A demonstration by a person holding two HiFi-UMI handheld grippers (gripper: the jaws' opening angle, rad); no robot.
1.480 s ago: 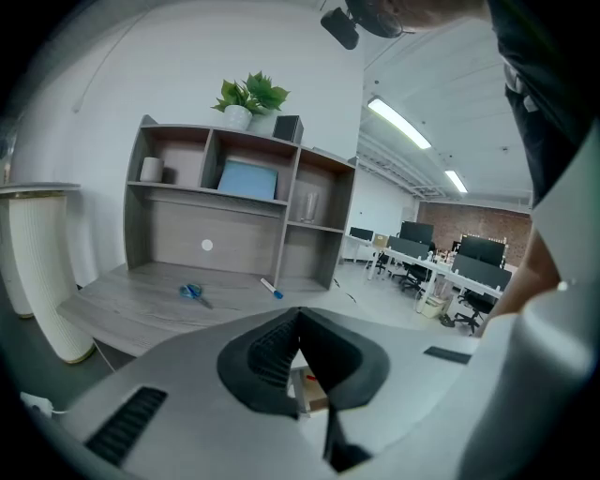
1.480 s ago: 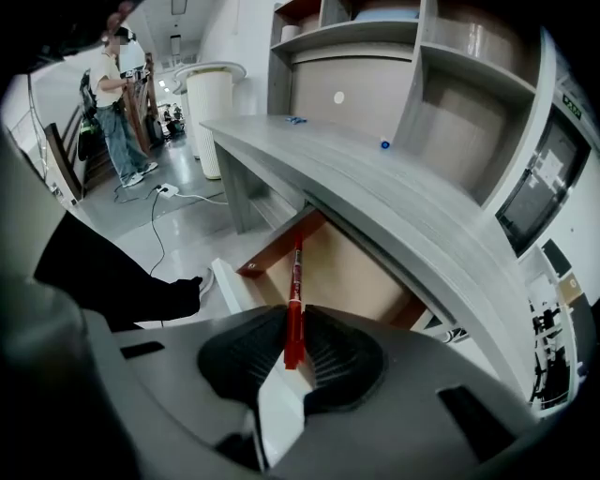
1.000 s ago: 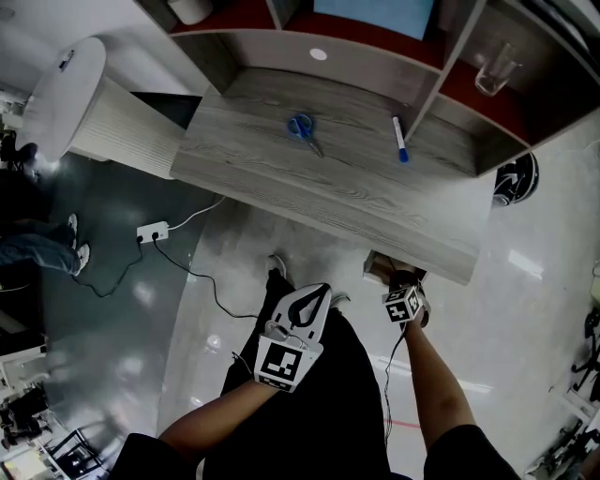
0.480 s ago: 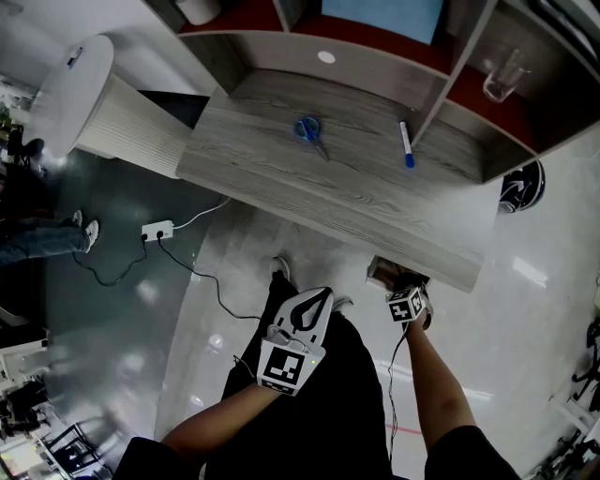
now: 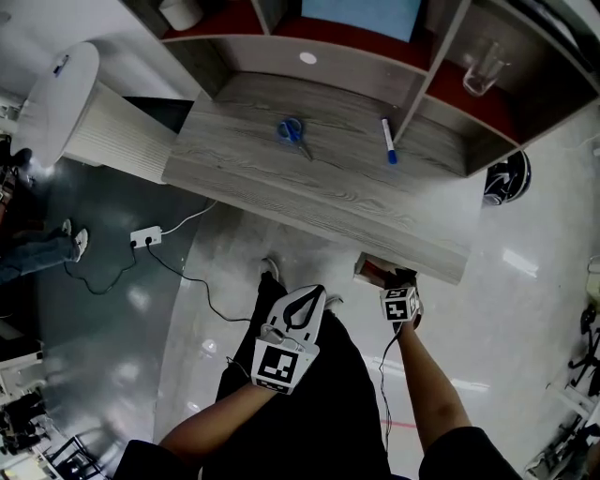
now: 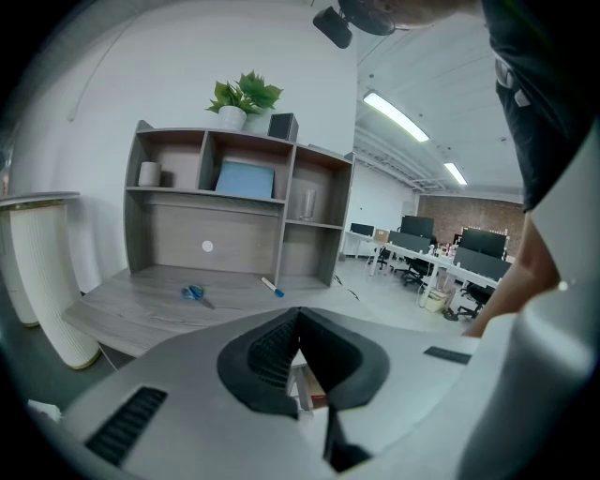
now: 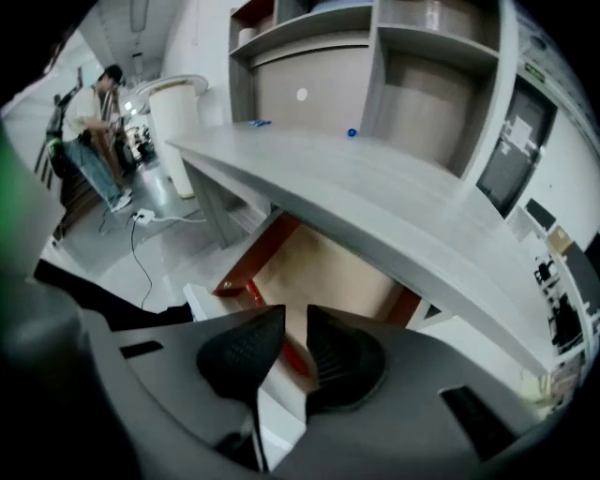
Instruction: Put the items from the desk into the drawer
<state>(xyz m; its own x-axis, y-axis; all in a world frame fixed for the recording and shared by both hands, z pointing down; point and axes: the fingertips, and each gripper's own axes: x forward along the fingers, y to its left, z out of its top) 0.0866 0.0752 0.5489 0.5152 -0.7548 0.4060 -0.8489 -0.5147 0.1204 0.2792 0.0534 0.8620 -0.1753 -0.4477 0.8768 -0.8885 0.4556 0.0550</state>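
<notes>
**Right tongs on the drawer front; scissors and marker on the desk**

Desk (image 5: 281, 187) — grey wood-grain top, shelf hutch along its back. Blue-handled scissors (image 5: 293, 132) lie flat near the middle of the desk, toward the back. A marker with a blue cap (image 5: 387, 141) lies further right on the desk, close to the hutch's upright divider. The two are apart, and both grippers are well clear of them.

Drawer (image 5: 367, 270) sits under the desk's front edge at its right end and stands a little open. The desktop overhangs most of it, so the head view shows only a sliver of its inside. Right gripper (image 7: 295, 319) is at that drawer, below the desk's front edge. Its jaws are drawn narrow, with the red strip (image 7: 249, 291) of the drawer's front running between the pads. Left gripper (image 6: 298, 317) is held off the desk's front, left of the drawer, over the person's dark trousers (image 5: 319, 403). Its pads meet at the tips and carry nothing.

Around the desk:
- A clear glass (image 5: 477, 70) stands in the hutch's right compartment.
- A blue board (image 5: 361, 14) is in the middle compartment.
- A white cylinder (image 5: 180, 11) is in the left compartment.
- A potted plant (image 6: 242, 96) stands on the hutch top.
- A white ribbed column (image 5: 84, 112) stands against the desk's left end.
- A white power strip (image 5: 145, 237) lies on the floor left of the desk, its cable trailing toward the desk's front.
- A rounded black-and-white thing (image 5: 506, 176) lies on the floor at the desk's right end — too small to name.
- Another person (image 7: 94, 112) stands well off the desk's left side.
</notes>
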